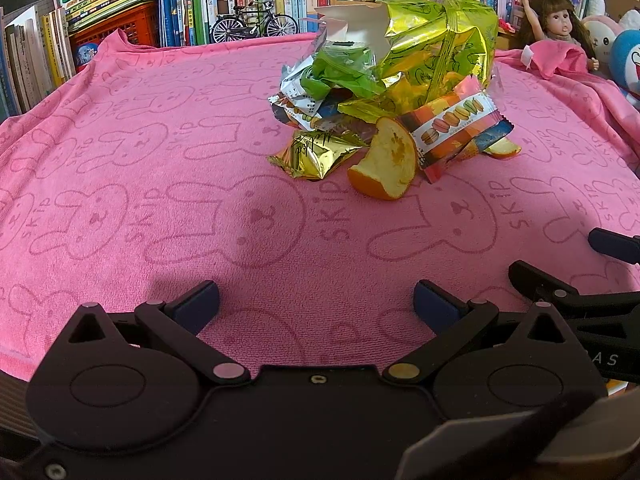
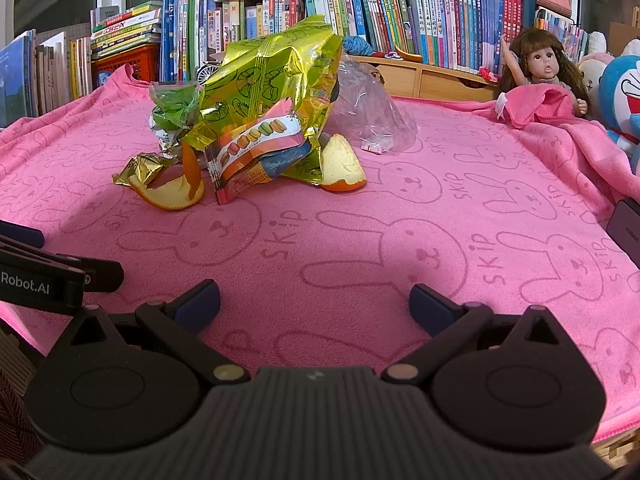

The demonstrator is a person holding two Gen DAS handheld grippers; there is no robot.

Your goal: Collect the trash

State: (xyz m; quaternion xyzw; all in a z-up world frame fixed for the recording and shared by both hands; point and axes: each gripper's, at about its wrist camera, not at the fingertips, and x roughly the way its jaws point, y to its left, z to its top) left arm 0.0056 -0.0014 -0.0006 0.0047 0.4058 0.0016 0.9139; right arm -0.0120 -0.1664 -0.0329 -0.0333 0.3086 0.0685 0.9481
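Spread fingers (image 2: pixel 430 308) nearest, clear plastic bag (image 2: pixel 374 118) only from the right.

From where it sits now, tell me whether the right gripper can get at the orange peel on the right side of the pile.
Probably yes. The right gripper is open, and only bare pink towel lies between it and that orange peel, which sits at the pile's edge.

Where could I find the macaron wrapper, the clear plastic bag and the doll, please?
macaron wrapper (image 2: pixel 256 140): right wrist view, on its printed macaron row.
clear plastic bag (image 2: pixel 370 114): right wrist view, mid-bag.
doll (image 2: pixel 544 65): right wrist view, on its head.
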